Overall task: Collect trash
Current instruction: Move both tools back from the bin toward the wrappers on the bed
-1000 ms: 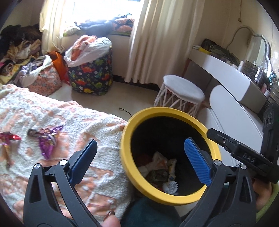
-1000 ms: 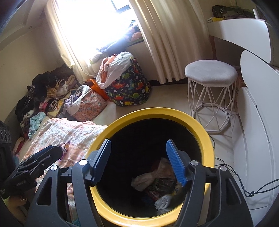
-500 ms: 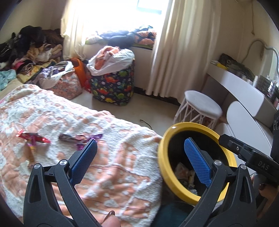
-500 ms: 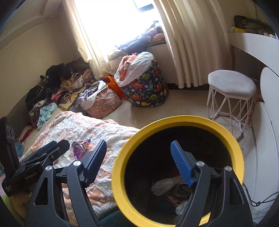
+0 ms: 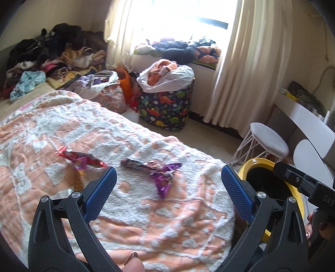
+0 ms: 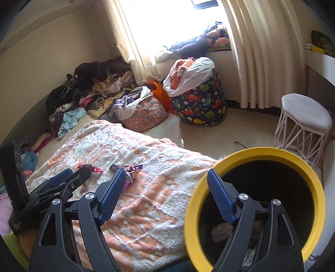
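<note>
Left wrist view: our left gripper (image 5: 168, 188) fingers hang spread and empty over the purple wrapper (image 5: 162, 177) on the bed (image 5: 146, 219). The right gripper (image 6: 166, 192), just widened, holds nothing. We risk pinching blanket fluff with the foil.

Bright daylight enters through a window (image 5: 184, 14) flanked by cream curtains (image 5: 236, 69). Walls are beige; the floor (image 6: 247, 134) is pale. A white stool (image 6: 303, 123) stands near a white desk (image 5: 303, 113). Clothing piles (image 6: 90, 90) line the left wall.
</note>
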Demonstrator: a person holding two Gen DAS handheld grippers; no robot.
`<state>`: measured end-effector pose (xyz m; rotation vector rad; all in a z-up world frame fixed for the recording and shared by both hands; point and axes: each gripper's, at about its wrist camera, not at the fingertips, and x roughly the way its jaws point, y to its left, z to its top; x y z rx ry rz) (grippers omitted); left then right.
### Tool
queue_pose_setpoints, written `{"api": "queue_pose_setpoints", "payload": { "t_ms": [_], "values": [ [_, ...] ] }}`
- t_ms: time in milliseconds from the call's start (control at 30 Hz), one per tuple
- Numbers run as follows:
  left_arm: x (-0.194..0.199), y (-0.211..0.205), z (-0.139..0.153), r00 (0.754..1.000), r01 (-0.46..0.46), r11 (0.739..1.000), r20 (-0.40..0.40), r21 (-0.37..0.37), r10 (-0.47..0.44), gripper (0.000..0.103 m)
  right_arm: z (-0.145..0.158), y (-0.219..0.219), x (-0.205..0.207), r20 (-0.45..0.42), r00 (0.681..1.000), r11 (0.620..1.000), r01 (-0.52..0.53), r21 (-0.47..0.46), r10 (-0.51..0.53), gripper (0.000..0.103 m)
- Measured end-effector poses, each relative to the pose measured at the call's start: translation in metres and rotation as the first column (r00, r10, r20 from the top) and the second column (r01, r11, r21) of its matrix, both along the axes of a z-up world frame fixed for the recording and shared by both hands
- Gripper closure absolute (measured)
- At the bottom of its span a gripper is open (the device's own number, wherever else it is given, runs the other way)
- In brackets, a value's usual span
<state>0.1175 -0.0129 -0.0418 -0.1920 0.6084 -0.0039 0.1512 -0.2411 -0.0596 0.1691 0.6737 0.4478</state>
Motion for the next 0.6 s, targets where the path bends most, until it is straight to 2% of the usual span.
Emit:
{"api": "queue_pose_setpoints", "payload": {
  "t_ms": [300, 600],
  "values": [
    [-0.007, 0.052, -0.011, 0.994, -0.108, 0.994, -0.021, -0.017, 0.108, 0.011, -0.006, 0.054, 0.018, -0.026, 0.995, 0.995, -0.097, -0.022, 0.096, 0.025],
    [-0.005, 0.094, -0.029, 0.981, -0.188, 0.981, -0.063, -0.049, 0.185, 0.011, -0.026, 0.105, 0.037, -0.077, 0.981, 0.982, -0.180, -0.050, 0.176, 0.025]
  ]
}}
